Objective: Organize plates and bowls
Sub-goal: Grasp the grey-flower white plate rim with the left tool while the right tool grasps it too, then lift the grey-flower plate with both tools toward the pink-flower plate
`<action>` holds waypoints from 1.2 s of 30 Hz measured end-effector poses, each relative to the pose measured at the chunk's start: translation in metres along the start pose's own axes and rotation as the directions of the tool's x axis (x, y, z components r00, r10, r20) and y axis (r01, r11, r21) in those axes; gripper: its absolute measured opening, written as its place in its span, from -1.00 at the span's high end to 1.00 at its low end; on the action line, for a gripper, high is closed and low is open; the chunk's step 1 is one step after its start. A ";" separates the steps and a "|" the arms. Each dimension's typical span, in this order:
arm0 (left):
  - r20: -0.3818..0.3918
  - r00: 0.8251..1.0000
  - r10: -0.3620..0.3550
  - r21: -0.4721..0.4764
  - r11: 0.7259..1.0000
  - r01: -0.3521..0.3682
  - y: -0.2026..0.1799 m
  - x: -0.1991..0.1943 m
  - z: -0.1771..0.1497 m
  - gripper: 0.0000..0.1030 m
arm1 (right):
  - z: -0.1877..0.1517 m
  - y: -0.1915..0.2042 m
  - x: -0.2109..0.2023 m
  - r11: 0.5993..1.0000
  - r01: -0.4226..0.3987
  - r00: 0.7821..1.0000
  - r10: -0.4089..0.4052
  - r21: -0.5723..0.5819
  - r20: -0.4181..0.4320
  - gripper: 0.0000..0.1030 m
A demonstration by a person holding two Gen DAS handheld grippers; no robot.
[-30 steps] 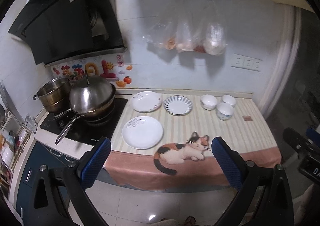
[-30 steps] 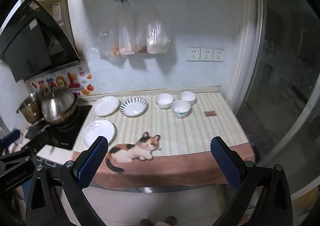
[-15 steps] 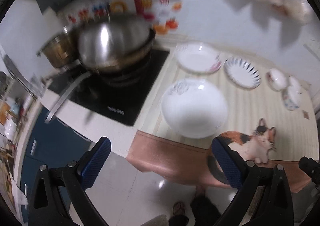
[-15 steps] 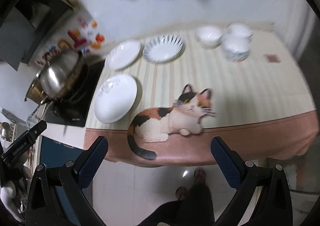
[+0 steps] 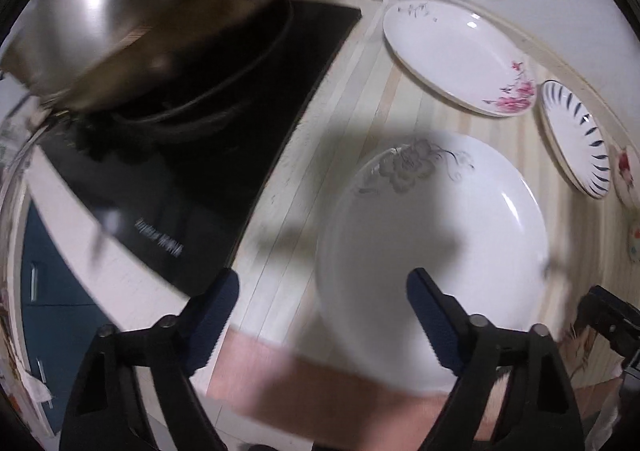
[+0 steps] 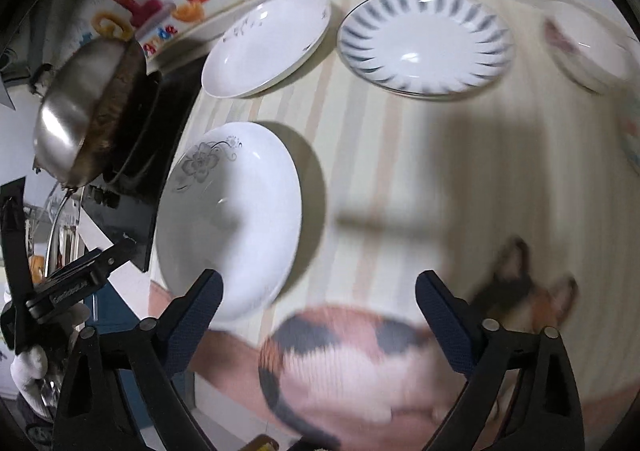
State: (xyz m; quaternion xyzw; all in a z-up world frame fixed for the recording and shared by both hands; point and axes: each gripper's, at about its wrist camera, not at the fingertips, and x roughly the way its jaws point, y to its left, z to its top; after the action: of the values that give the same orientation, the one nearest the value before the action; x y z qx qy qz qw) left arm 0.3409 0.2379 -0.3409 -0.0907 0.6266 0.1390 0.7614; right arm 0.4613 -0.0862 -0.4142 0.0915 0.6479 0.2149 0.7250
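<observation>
- Now left gripper (image 5: 323,293) over grey-flower plate (image 5: 432,235), jaws wide but just been closing, nothing pinched.
- Right gripper (image 6: 318,293) likewise, above cat mat (image 6: 360,351).

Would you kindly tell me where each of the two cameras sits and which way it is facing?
Left wrist: on the left gripper, facing steeply down at the grey-flowered plate beside the wok; its own fingers show, the plate's near edge between them.
Right wrist: on the right gripper, facing down at the striped cloth and cat picture; the left gripper's body shows at the left edge.
Shared: the same three plates and wok.
</observation>
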 end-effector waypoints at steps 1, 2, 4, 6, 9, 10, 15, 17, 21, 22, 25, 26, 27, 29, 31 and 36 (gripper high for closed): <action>-0.014 1.000 0.002 0.002 1.000 -0.002 -0.001 0.007 0.006 -0.47 | 0.009 0.002 0.010 1.000 -0.012 1.000 0.011 -0.007 -0.015 -0.68; -0.030 1.000 -0.002 0.004 1.000 0.002 -0.001 0.016 0.012 -0.40 | 0.018 0.005 0.022 1.000 -0.021 0.999 0.020 -0.016 -0.040 -0.61; -0.059 0.998 -0.017 0.004 1.000 0.017 -0.002 0.028 0.018 -0.04 | 0.029 0.009 0.040 0.999 -0.038 0.996 0.035 -0.028 -0.086 -0.33; -0.084 0.996 -0.036 0.007 0.999 0.037 -0.003 0.037 0.022 0.12 | 0.039 0.013 0.056 0.998 -0.047 0.992 0.042 -0.045 -0.123 -0.14; -0.102 0.993 -0.059 0.010 0.998 0.061 -0.004 0.043 0.023 0.37 | 0.046 0.017 0.071 0.996 -0.055 0.987 0.045 -0.063 -0.157 0.41; -0.108 0.992 -0.064 0.012 0.998 0.066 -0.004 0.044 0.021 0.38 | 0.047 0.018 0.074 0.996 -0.057 0.985 0.045 -0.063 -0.166 0.51; -0.106 0.992 -0.063 0.010 0.998 0.064 -0.004 0.034 0.015 0.39 | 0.049 0.023 0.081 0.995 -0.046 0.985 0.032 -0.084 -0.170 0.75; -0.113 0.991 -0.070 0.008 0.997 0.071 -0.008 0.033 0.014 0.39 | 0.050 0.023 0.080 0.996 -0.049 0.984 0.035 -0.076 -0.175 0.75; -0.101 0.992 -0.070 0.023 0.997 0.073 -0.019 0.015 0.006 0.39 | 0.048 0.016 0.071 0.996 -0.050 0.983 0.035 -0.080 -0.180 0.75; -0.096 0.992 -0.081 0.022 0.996 0.084 -0.022 0.009 0.003 0.39 | 0.048 0.016 0.069 0.996 -0.051 0.983 0.036 -0.079 -0.178 0.75; -0.090 0.990 -0.111 0.027 0.993 0.114 -0.036 -0.008 -0.003 0.39 | 0.043 0.009 0.053 0.996 -0.046 0.985 0.032 -0.076 -0.169 0.75; -0.082 0.989 -0.121 0.037 0.992 0.124 -0.044 -0.016 -0.006 0.39 | 0.041 0.005 0.047 0.996 -0.044 0.986 0.031 -0.073 -0.166 0.75; -0.078 0.989 -0.124 0.047 0.991 0.128 -0.056 -0.016 -0.004 0.39 | 0.039 -0.002 0.040 0.997 -0.044 0.986 0.032 -0.067 -0.165 0.75; -0.073 0.988 -0.138 0.074 0.987 0.144 -0.070 -0.024 -0.006 0.39 | 0.033 -0.014 0.025 0.997 -0.040 0.987 0.030 -0.060 -0.156 0.75; -0.072 0.985 -0.154 0.102 0.982 0.161 -0.086 -0.030 -0.015 0.39 | 0.025 -0.027 0.010 0.998 -0.030 0.989 0.023 -0.050 -0.145 0.75; -0.079 0.982 -0.170 0.189 0.965 0.182 -0.134 -0.040 -0.046 0.39 | 0.005 -0.063 -0.019 1.000 -0.002 0.992 0.002 -0.005 -0.123 0.75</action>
State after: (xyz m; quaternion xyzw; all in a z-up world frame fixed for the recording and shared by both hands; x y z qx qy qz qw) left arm 0.3345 0.0926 -0.3157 -0.0753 0.6500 0.0057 0.7562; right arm 0.4775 -0.1494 -0.4224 0.0770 0.6908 0.2224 0.6837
